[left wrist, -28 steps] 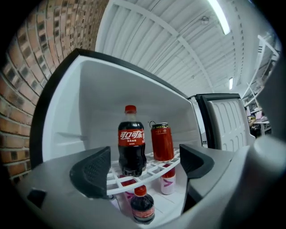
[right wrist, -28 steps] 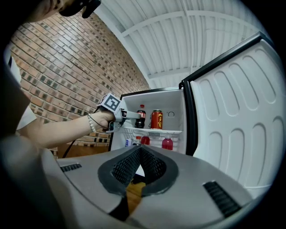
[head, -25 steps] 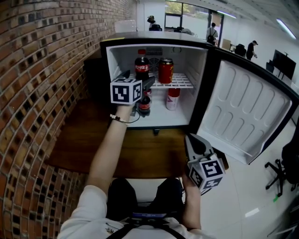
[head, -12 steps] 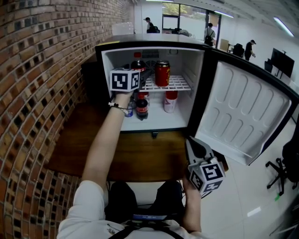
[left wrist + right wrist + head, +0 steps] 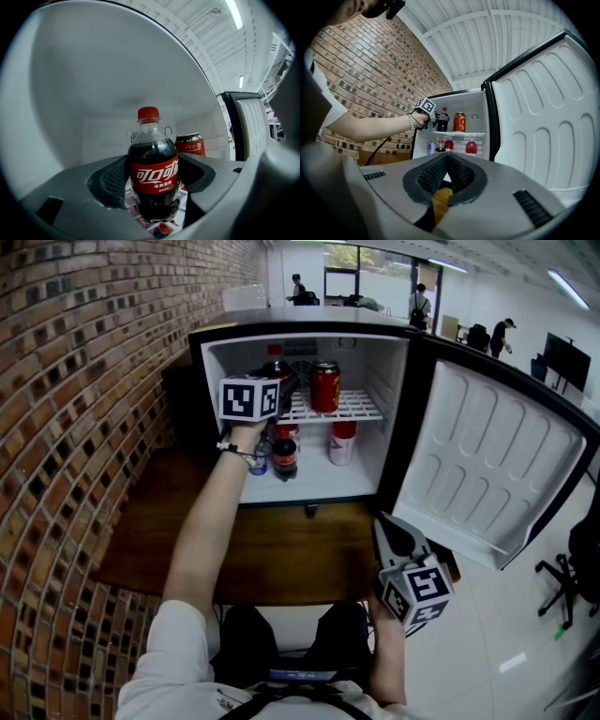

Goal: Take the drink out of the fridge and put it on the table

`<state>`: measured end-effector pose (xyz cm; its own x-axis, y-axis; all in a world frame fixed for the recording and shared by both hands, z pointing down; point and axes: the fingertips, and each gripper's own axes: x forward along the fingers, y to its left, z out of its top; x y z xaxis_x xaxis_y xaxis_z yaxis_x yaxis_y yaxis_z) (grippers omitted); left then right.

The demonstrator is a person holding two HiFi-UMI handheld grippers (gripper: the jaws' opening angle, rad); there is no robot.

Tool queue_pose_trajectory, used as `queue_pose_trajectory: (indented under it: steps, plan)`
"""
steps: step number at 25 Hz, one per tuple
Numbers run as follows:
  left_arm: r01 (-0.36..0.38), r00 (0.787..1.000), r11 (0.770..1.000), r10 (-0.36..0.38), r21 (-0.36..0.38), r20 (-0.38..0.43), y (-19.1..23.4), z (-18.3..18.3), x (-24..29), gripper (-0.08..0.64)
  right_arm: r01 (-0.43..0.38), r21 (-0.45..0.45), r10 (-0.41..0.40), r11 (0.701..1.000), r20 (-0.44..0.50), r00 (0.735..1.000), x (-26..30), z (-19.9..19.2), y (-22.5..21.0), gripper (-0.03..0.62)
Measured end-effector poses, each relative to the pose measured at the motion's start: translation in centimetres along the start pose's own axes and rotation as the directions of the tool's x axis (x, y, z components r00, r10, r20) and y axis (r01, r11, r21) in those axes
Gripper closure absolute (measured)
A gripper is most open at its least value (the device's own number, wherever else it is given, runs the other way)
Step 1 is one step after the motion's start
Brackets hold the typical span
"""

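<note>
A cola bottle (image 5: 154, 180) with a red cap and red label stands on the upper wire shelf (image 5: 352, 407) of the open mini fridge (image 5: 398, 399). My left gripper (image 5: 153, 187) reaches into the fridge, and its jaws are closing on the bottle's body, a pad against each side. In the head view the bottle (image 5: 277, 369) is mostly hidden behind the left gripper (image 5: 281, 390) and its marker cube. The right gripper (image 5: 382, 523) hangs shut and empty over the front edge of the wooden table (image 5: 281, 549), well clear of the fridge.
A red can (image 5: 324, 387) stands right of the bottle on the same shelf. Below are a small cola bottle (image 5: 285, 456) and a red drink (image 5: 343, 440). The fridge door (image 5: 487, 465) hangs wide open at right. A brick wall (image 5: 84, 427) lines the left.
My left gripper has gone up from the lower shelf's height and deeper into the fridge, to the cola bottle on the upper shelf. The right gripper has stayed put.
</note>
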<state>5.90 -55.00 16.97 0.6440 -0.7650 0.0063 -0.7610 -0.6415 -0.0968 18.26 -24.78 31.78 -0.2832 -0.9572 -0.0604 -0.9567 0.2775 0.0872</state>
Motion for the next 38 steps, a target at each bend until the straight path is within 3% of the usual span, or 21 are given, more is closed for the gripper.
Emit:
queue_pose_trajectory:
  steps: [11,21,28,38]
  plan:
    - [0.02,0.999,1.0,-0.019,-0.013,0.038,-1.4,0.9,-2.4,0.252,-0.009,-0.011,0.009,1.0,0.021,1.0,-0.5,0.7,0.8,0.575]
    - [0.079,0.991,0.997,-0.08,0.011,0.111,-4.4,1.2,-8.3,0.252,-0.031,-0.018,0.031,0.999,0.033,0.999,-1.0,1.4,2.1,0.575]
    - [0.109,0.986,0.994,-0.107,-0.007,0.127,-6.0,-2.0,-12.0,0.253,-0.047,-0.025,0.048,0.999,0.029,0.998,-0.7,1.4,3.0,0.575]
    - [0.09,0.994,0.994,-0.086,-0.065,0.067,-6.3,-9.9,-14.9,0.252,-0.076,-0.036,0.076,0.996,0.008,0.997,0.3,1.2,4.0,0.575]
